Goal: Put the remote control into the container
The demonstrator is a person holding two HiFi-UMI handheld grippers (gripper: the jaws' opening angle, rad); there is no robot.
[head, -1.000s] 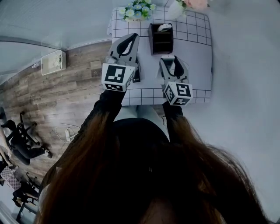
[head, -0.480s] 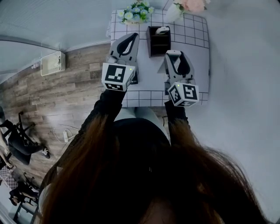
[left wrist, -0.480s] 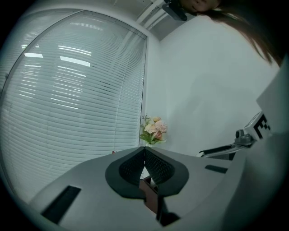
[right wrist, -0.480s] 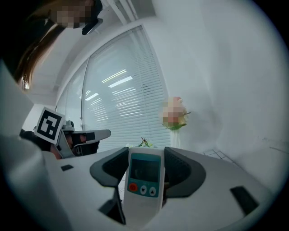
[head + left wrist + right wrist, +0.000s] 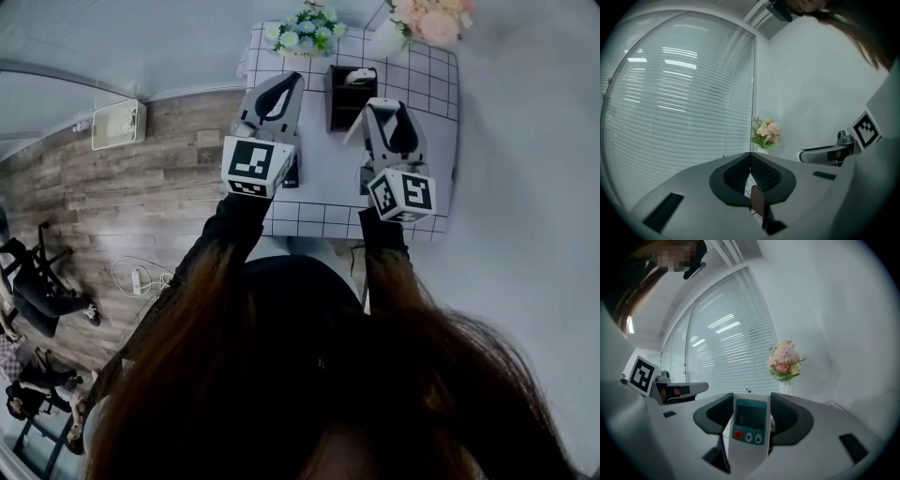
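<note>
Head view: a person stands over a small table [image 5: 324,184] covered with a grid-pattern cloth, holding one claw in each hand above it.
Left claw [image 5: 282,82]: clenched, the tips meeting with nothing between them. It is raised over the table's left part.
Right claw [image 5: 751,399]: grasping the remote control [image 5: 750,427], with a jaw pressed to each long side.
Remote control: white, with a small screen, one red button and two pale buttons. It stands upright in the right claw with its face turned back toward the claw's body. It is held up off the table and is outside the container.
Container [image 5: 348,92]: a dark open organiser on the table, just ahead of the right claw and to its left, between the two claws' tips.
Container contents: a small white object [image 5: 359,75] in the far compartment; I cannot tell what it is.
Pink flowers [image 5: 785,362]: in a white vase, ahead of the right claw and slightly to its right.
Blue and white flowers [image 5: 305,31]: ahead of the left claw at the table's far edge.
Blinds [image 5: 679,98]: ahead of both claws, beyond the table.
Floor [image 5: 141,206]: wood planks, to the left of the left claw.
</note>
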